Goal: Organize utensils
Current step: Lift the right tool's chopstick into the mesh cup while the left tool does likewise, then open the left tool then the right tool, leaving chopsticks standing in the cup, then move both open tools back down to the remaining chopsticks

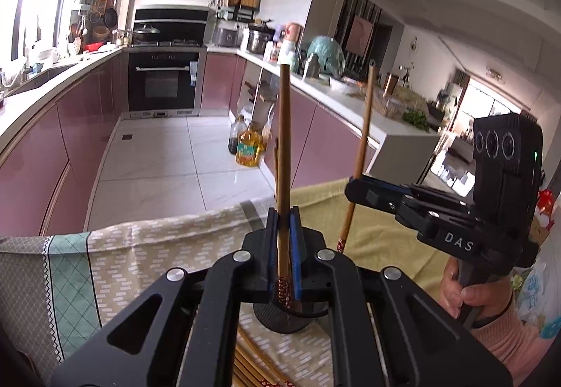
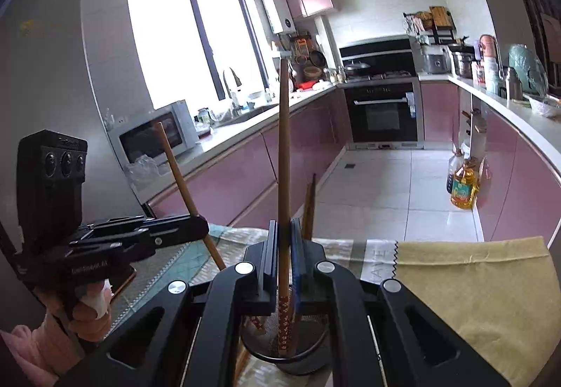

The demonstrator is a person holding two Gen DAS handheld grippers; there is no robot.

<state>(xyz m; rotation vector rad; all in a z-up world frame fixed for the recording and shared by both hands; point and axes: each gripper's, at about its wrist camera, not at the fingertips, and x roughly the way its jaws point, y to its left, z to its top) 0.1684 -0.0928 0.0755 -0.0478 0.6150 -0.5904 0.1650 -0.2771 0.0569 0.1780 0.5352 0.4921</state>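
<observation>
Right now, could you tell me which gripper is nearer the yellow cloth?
Right. The right gripper hangs over the yellow cloth; the left gripper is above the patterned tablecloth.

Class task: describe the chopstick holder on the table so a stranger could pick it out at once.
Start at the cloth-covered table facing the pink kitchen cabinets. Just below both grippers, near its edge, stands the dark round mesh cup. Nothing else here is a container: patterned chopstick ends already rest inside it, while loose chopsticks lie flat beside it.

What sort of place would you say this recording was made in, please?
A home kitchen, most likely: a built-in oven with a gas hob and wok above it, a sink under the window, and a microwave on the counter.
</observation>
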